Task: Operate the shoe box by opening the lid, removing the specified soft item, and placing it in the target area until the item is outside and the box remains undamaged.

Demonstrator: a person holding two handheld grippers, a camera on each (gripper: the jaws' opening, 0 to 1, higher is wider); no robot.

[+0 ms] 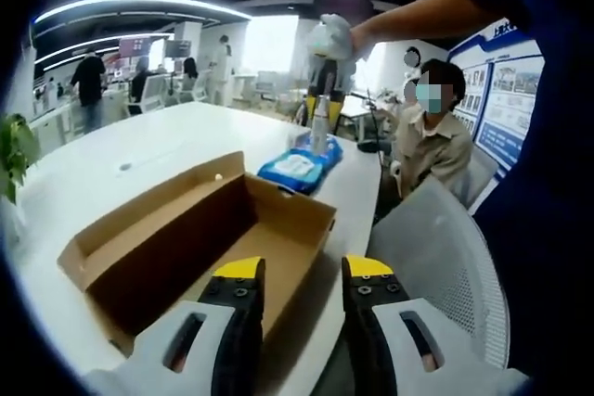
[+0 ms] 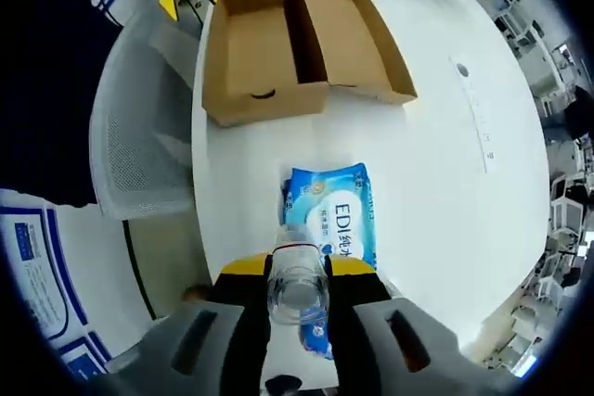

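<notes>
Bottle clamped in right hand-held gripper [image 2: 299, 271] over wipes pack [image 2: 331, 215]; box [image 2: 278, 39] open.
Lower bottle [image 2: 298, 285] slowly onto table [image 2: 445, 192]; left hand-held gripper [image 1: 304, 277], jaws apart.

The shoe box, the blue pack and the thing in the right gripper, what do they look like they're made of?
Shoe box: brown cardboard, matte, with folded flaps and raw edges. Blue pack: soft plastic film, glossy and printed, likely wet wipes. Bottle in the right gripper: see-through, probably plastic, though glass can't be ruled out. Table: smooth white surface with a slight sheen, material unclear.
</notes>
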